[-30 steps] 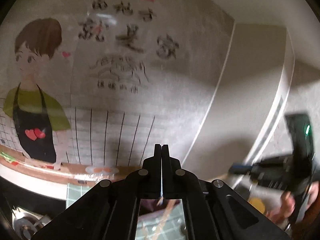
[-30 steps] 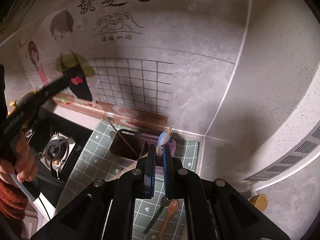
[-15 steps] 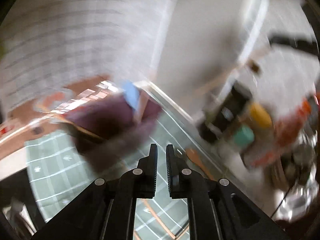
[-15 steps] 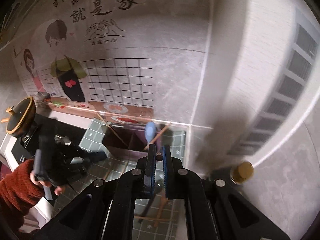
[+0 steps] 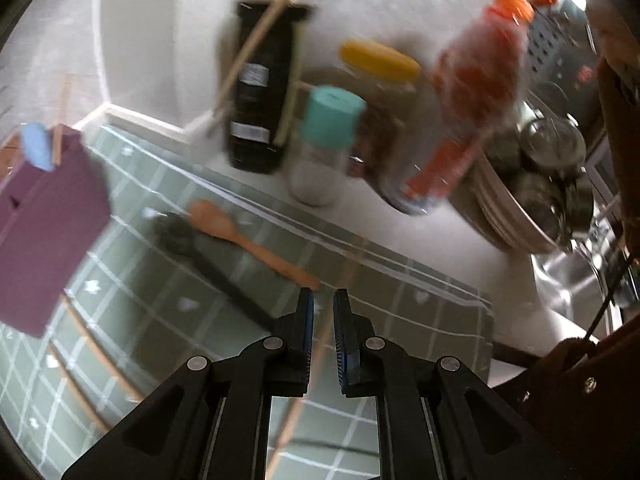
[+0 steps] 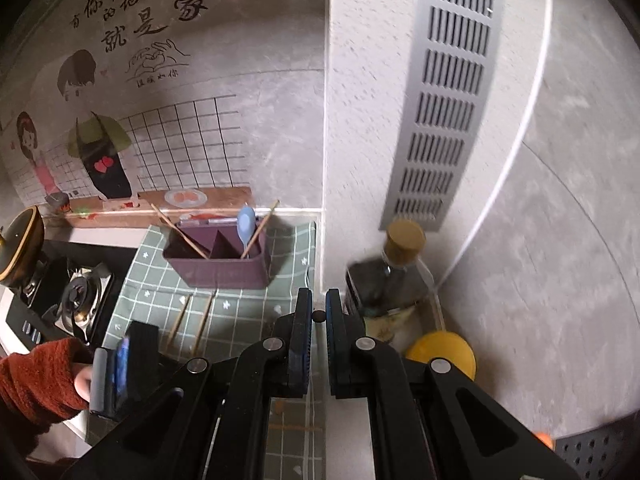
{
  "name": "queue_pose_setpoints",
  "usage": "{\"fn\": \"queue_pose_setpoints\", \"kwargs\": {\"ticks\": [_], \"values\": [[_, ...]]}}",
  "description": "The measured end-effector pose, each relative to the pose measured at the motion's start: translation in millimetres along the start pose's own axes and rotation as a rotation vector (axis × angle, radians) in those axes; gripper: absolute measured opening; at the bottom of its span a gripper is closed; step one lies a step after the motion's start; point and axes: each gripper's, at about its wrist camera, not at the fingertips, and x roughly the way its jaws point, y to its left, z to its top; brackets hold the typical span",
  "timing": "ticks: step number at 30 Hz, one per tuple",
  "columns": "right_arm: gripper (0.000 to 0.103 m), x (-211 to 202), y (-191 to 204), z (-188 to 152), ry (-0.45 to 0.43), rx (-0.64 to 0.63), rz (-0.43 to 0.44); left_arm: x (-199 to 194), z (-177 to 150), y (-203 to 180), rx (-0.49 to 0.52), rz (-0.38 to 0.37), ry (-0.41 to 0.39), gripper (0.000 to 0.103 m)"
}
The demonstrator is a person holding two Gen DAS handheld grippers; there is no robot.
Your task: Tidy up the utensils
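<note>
The left claw (image 5: 321, 308) has a small gap between its two fingers and holds nothing; a thin wooden chopstick (image 5: 320, 344) lies on the mat right under that gap, but the picture is blurry, so I cannot tell if the fingers touch it; just past the tips lies a wooden spoon (image 5: 248, 242), and beside it a black spoon (image 5: 200, 258), both flat on the green checked mat (image 5: 400, 292); more chopsticks (image 5: 96, 348) lie on the near left of the mat; far left stands the purple utensil box (image 5: 44, 232), with a blue spoon (image 5: 37, 151) sticking up out of it; to the far right crowd a black bottle (image 5: 260, 92), a jar with a teal lid (image 5: 326, 140) and an orange bottle (image 5: 476, 92).

The right claw (image 6: 316, 316) is almost shut, with only a thin slit, and it grips nothing; it hangs above the right edge of the mat; the purple box sits beyond it, a bit to the left, with the blue spoon and some sticks inside; a dark bottle with a brown cap (image 6: 394, 276) stands close on the right, on the table.

I think the next job is to pick up a loose stick or spoon and drop it in the box; the stick is thin and flat on soft cloth, so the fingers may pinch the mat too, or slip off; the bottles stand close, so a fast swing could knock one over; a long stick could also catch the box rim and tip it.
</note>
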Motion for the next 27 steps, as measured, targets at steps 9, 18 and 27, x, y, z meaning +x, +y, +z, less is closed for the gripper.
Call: {"fn": "queue_pose_setpoints", "kwargs": {"ticks": [9,18,27], "values": [[0.006,-14.7,-16.6,-23.4,-0.021,0.018,0.001,49.1,7.7,-41.1,0.059,0.049,0.066,0.011],[0.006,-19.9,-27.9,-35.7,-0.029,0.018,0.046,82.3,29.0,-48.5,0.062,0.185,0.124,0.011],[0.006,-21.0,-43.4,-41.9,-0.04,0.034,0.069,106.3,40.4,-52.8,0.045,0.247,0.189,0.011]]}}
